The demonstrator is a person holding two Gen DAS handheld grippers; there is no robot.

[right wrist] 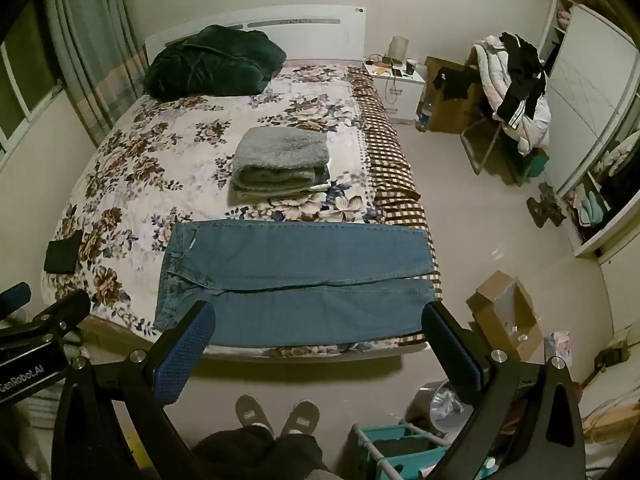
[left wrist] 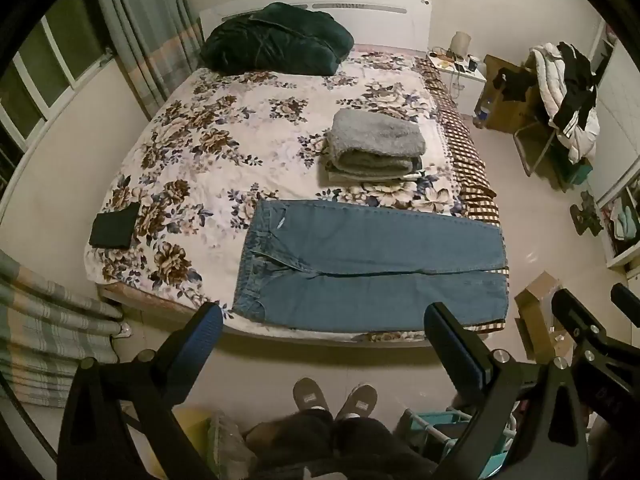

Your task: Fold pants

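Cardboard box (right wrist: 505, 312) on floor at 4 o'clock, flaps open, small pale scraps inside; teal rack (right wrist: 400, 452) at 5 o'clock, contents unclear. Open wardrobe (right wrist: 592, 204) at 3 o'clock, clothes on shelves. Bed (left wrist: 224, 132) with floral cover filling centre; dark green quilt (left wrist: 276, 40) at 12 o'clock by headboard, folded grey blanket stack (left wrist: 376, 144) mid-bed, black folded item (left wrist: 114, 226) at 9 o'clock. White nightstand (right wrist: 398, 88) and clothes-laden chair (right wrist: 512, 92) toward 2 o'clock. Jeans (left wrist: 368, 268) flat across foot edge of bed, waistband at 9 o'clock, 2 legs toward 3 o'clock. Left gripper (left wrist: 324, 320) and right gripper (right wrist: 318, 316) spread wide, holding nothing, above near bed edge, jeans just beyond fingertips.
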